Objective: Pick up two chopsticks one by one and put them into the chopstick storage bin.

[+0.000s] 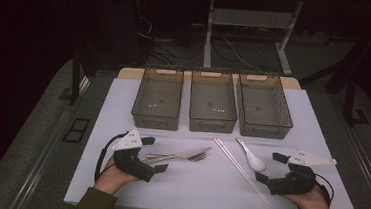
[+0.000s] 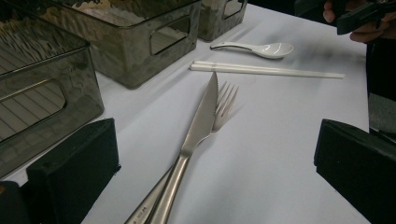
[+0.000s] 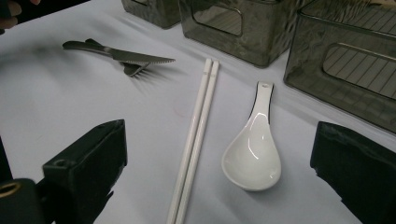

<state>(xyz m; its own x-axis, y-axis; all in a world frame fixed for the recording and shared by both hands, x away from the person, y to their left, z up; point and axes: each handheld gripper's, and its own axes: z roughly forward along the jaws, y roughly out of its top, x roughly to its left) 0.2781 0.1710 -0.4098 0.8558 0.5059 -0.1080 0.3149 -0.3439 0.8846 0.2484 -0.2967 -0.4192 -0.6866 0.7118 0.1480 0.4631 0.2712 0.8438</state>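
Resting on the white table, the left gripper has its jaws spread wide with nothing between them, aimed at a steak knife lying across a fork. The knife handle carries engraved lettering too small to read. The right gripper is likewise spread and empty, facing a white ceramic soup spoon and a pair of white chopsticks just beside it. Three smoky translucent bins stand behind the cutlery.
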